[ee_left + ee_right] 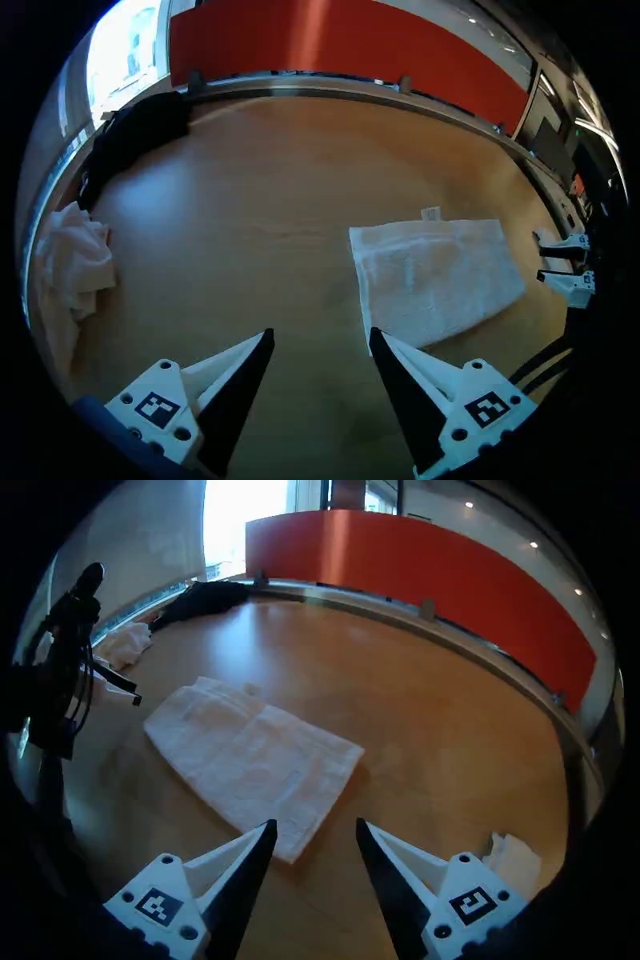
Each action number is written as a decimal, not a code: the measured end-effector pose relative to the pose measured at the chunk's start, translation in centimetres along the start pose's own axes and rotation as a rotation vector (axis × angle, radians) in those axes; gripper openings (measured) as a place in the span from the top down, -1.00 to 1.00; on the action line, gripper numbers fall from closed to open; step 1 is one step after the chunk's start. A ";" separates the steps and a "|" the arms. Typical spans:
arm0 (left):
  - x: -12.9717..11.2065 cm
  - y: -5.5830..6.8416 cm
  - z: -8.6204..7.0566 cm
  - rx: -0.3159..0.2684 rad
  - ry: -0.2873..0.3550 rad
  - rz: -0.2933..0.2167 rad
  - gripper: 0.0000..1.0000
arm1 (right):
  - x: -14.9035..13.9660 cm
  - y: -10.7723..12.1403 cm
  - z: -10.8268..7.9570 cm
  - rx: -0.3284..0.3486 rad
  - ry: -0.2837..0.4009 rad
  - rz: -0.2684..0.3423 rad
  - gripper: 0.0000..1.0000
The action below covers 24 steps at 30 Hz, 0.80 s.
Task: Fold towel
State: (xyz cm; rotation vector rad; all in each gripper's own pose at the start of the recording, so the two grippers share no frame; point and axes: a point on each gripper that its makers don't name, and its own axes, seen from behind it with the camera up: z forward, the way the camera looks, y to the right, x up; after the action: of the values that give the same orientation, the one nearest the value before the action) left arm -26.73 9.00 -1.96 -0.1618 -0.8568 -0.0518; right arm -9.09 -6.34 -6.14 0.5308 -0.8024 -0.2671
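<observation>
**Me:** The fingers of my left gripper (320, 334) are spread wide and nothing is between them. It is the same for my right gripper (316, 822): spread, holding nothing.

**Other:** And the towel?

**Me:** The towel (436, 276) lies flat on the table (264, 200) as a white rectangle, with a small tag at its far edge. My left gripper is at one near corner of the towel. One fingertip covers that corner, but I cannot tell if it touches. My right gripper is just beside the opposite short side of the towel.

**Other:** What else is around the towel?

**Me:** A crumpled cloth (76, 256) lies well apart from the towel, at the table's edge. A dark cloth (136, 132) lies farther from the towel than that one. A red panel (344, 40) stands beyond the towel, behind the table. In the right gripper view, a small rag (512, 862) lies apart from the towel, near my right finger.
</observation>
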 end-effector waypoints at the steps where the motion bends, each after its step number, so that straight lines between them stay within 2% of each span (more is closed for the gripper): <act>1: -0.1 0.0 -0.1 0.001 0.000 -0.003 -0.76 | -0.1 -0.1 0.0 0.004 -0.002 -0.003 -0.51; 14: -2.8 -1.1 -2.4 0.032 -0.002 -0.053 -0.76 | -3.0 -1.5 0.6 0.099 -0.086 -0.100 -0.51; 20: -4.1 -1.8 -3.3 0.046 -0.007 -0.072 -0.76 | -3.7 -1.5 0.8 0.121 -0.115 -0.118 -0.51; 24: -4.7 -2.1 -3.8 0.053 -0.008 -0.080 -0.76 | -4.0 -1.5 1.0 0.128 -0.124 -0.130 -0.39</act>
State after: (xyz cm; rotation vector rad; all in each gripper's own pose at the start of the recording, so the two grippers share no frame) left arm -27.18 6.26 -7.66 -0.0776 -0.8714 -0.1033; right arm -12.57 -6.26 -8.81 0.6929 -0.9111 -0.3727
